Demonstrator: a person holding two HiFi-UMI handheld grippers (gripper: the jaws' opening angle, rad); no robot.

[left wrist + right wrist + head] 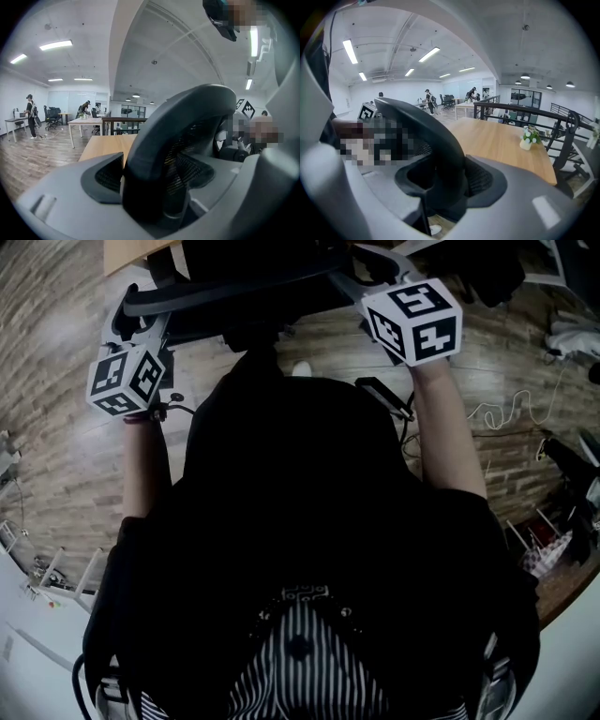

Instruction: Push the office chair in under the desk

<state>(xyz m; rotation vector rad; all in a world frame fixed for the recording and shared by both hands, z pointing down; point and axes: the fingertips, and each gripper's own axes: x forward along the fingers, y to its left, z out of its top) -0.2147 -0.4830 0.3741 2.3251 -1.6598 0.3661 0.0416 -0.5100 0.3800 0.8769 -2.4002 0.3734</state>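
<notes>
The black office chair's curved back rim (234,296) runs across the top of the head view, in front of the person's dark torso. My left gripper (141,322) is shut on the rim's left end and my right gripper (371,279) on its right end. In the left gripper view the chair's dark frame and mesh (173,140) fill the gap between the grey jaws of the left gripper (159,180). The right gripper (440,185) holds the same frame (436,140) between its black pads. The wooden desk (501,145) lies just beyond the chair, and its corner (131,254) shows at the top left of the head view.
A small white pot with a plant (528,138) stands on the desk. A black railing (525,112) runs behind it. White cables (506,409) and dark gear (572,465) lie on the wood floor to the right. White tables (86,123) and people stand far off.
</notes>
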